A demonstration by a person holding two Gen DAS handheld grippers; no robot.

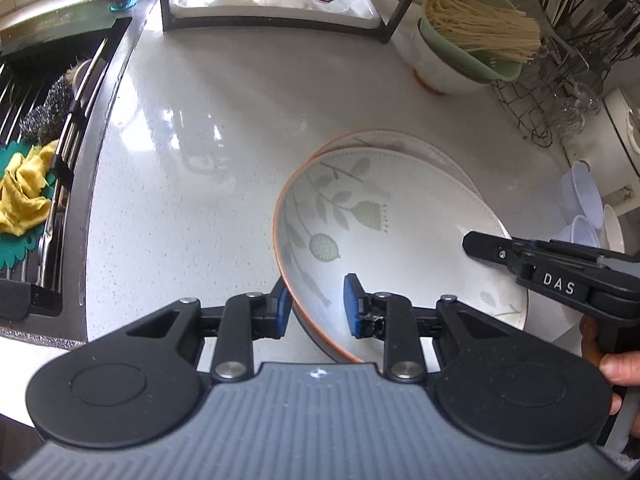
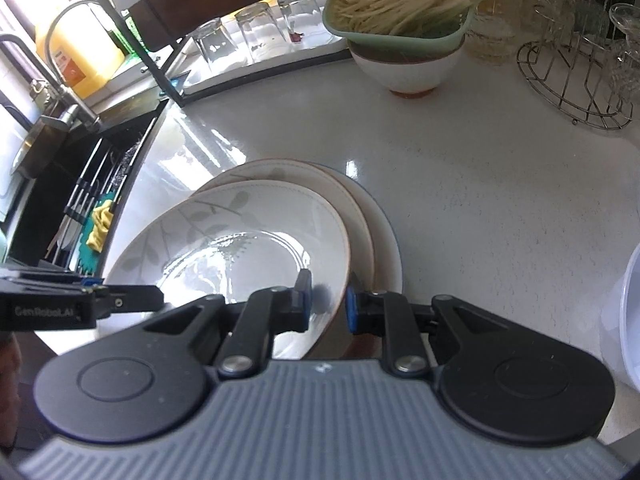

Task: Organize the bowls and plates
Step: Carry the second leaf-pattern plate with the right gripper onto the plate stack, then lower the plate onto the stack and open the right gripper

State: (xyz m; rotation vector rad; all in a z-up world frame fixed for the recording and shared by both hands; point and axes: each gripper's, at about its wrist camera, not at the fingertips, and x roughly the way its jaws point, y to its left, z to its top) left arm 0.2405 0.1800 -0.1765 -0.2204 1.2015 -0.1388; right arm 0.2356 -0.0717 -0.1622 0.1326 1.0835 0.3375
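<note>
I hold both tongs at the top leaf-pattern plate [image 1: 384, 216], tilted on the plate stack [image 2: 376, 216] on the desk [image 1: 208, 128]. My left tongs [image 1: 316, 306] and right tongs [image 2: 329, 300] straddle opposite rims, partly open, not yet clamped. Next I must close both and lift evenly.

Your left gripper [image 1: 316, 306] straddles the near rim of the top plate [image 1: 384, 240], fingers apart; your right gripper [image 1: 476, 246] reaches over its far-right edge.
</note>
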